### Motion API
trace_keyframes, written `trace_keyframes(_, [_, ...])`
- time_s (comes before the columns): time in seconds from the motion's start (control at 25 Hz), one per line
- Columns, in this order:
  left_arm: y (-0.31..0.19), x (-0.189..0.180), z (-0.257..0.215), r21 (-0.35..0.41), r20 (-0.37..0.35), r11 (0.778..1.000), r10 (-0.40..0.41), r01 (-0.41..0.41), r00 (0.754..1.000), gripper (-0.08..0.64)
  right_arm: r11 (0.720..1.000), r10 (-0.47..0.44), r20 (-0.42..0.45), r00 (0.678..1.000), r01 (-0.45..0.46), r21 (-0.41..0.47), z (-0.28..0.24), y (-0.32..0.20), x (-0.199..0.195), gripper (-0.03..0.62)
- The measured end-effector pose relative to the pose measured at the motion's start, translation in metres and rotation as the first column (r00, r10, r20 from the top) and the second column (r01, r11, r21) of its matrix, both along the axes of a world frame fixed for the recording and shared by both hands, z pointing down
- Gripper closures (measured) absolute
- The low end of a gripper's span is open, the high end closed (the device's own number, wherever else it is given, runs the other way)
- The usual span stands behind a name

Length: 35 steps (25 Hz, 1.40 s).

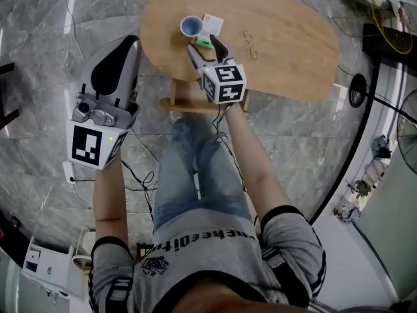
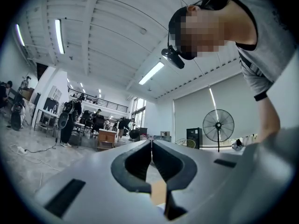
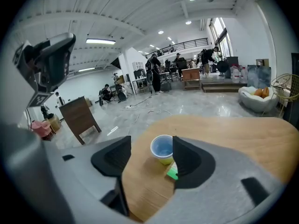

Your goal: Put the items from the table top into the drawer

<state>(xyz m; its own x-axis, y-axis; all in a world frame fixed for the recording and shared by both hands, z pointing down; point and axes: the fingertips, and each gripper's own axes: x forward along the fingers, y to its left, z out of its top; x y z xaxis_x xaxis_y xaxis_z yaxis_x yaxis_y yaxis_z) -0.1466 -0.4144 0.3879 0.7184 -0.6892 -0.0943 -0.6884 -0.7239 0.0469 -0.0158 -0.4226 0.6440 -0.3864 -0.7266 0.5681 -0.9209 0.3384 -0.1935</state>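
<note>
A light wooden oval table (image 1: pixel 287 51) carries a small cup (image 1: pixel 191 26) with a blue inside, a white flat item (image 1: pixel 212 23), a green item (image 1: pixel 204 42) and a thin metal wire piece (image 1: pixel 250 44). My right gripper (image 1: pixel 206 52) hangs over the table's near edge, tilted down, its jaws open and empty. In the right gripper view the cup (image 3: pixel 162 149) and the green item (image 3: pixel 172 173) lie just beyond the open gripper (image 3: pixel 152 155). My left gripper (image 1: pixel 132 44) is off the table's left side over the floor. Its jaws (image 2: pixel 151 144) are shut on nothing and point level.
A wooden part (image 1: pixel 186 103) shows under the table's near edge. Cables (image 1: pixel 140 175) trail over the marble floor. A white box (image 1: pixel 40 261) sits at lower left, a fan (image 1: pixel 408 132) at right. A dark wooden stand (image 3: pixel 79 118) is beyond the table.
</note>
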Motion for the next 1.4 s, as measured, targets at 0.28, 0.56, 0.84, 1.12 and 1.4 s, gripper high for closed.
trace_keyframes(0.28, [-0.004,0.001,0.023,-0.004,0.005,1.0,0.008,-0.008,1.0,0.549,0.998,-0.037,-0.083,0.996,0.033,-0.047,0.047,-0.017,0.001,0.279])
trace_keyframes(0.56, [-0.008,-0.01,0.041,-0.021,-0.003,1.0,-0.015,0.015,1.0,0.549,0.992,-0.061,-0.122,0.991,0.047,-0.114,0.089,-0.034,-0.003,0.232])
trace_keyframes(0.84, [-0.002,-0.018,0.05,-0.048,0.009,0.998,-0.047,0.048,0.999,0.549,0.991,-0.055,-0.205,0.977,0.029,-0.131,0.101,-0.045,0.004,0.275])
trace_keyframes(1.12, [0.007,-0.01,0.053,-0.045,0.017,0.997,-0.06,0.061,0.998,0.549,0.993,-0.079,-0.134,0.988,0.067,-0.093,0.08,-0.031,0.002,0.29])
trace_keyframes(1.4, [0.037,0.012,0.035,-0.014,0.026,0.996,-0.091,0.091,0.996,0.549,0.988,-0.155,-0.084,0.984,0.153,-0.034,0.042,0.012,0.003,0.291])
